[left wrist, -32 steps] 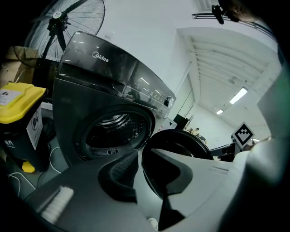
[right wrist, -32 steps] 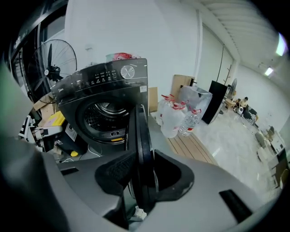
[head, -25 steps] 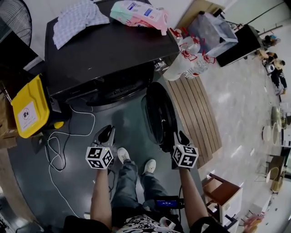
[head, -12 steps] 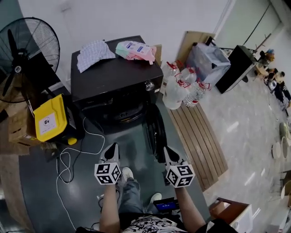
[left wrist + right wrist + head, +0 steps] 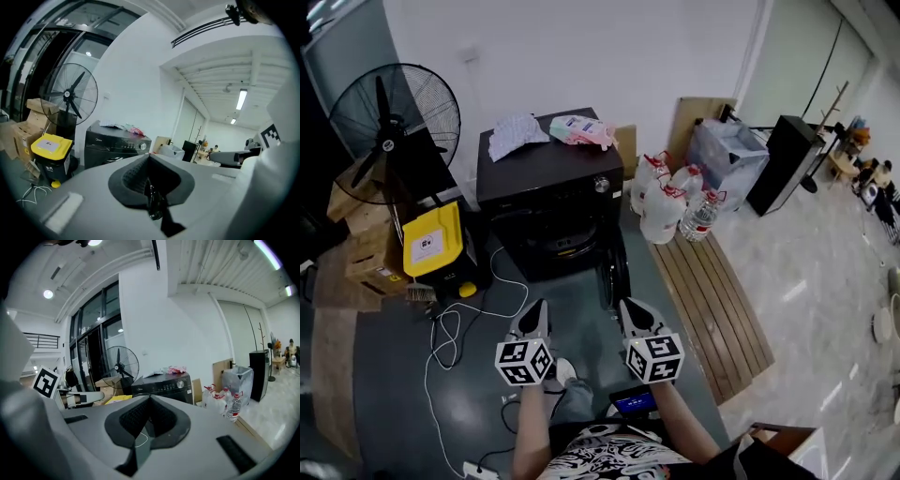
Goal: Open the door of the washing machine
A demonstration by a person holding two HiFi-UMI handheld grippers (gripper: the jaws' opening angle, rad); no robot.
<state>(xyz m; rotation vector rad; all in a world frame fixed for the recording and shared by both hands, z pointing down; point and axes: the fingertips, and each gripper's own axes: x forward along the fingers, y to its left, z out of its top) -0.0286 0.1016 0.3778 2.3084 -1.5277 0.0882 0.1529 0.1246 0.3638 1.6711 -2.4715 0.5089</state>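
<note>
Washing machine door [image 5: 616, 274] stands open, farther away now.

In front of you the dark floor [image 5: 384, 394] carries the washing machine [image 5: 548, 202]. A yellow-lidded bin [image 5: 436, 248], a standing fan [image 5: 394, 122] and cardboard boxes [image 5: 361, 253] stand at its left, and a white cable [image 5: 455, 319] trails loose nearby. At its right, water jugs [image 5: 666, 202] stand at the far end of a wooden slat platform [image 5: 703, 309].

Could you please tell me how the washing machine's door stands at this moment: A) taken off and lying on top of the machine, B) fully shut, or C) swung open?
C: the round door stands swung out from the front right of the washing machine, edge-on to the head view.
</note>
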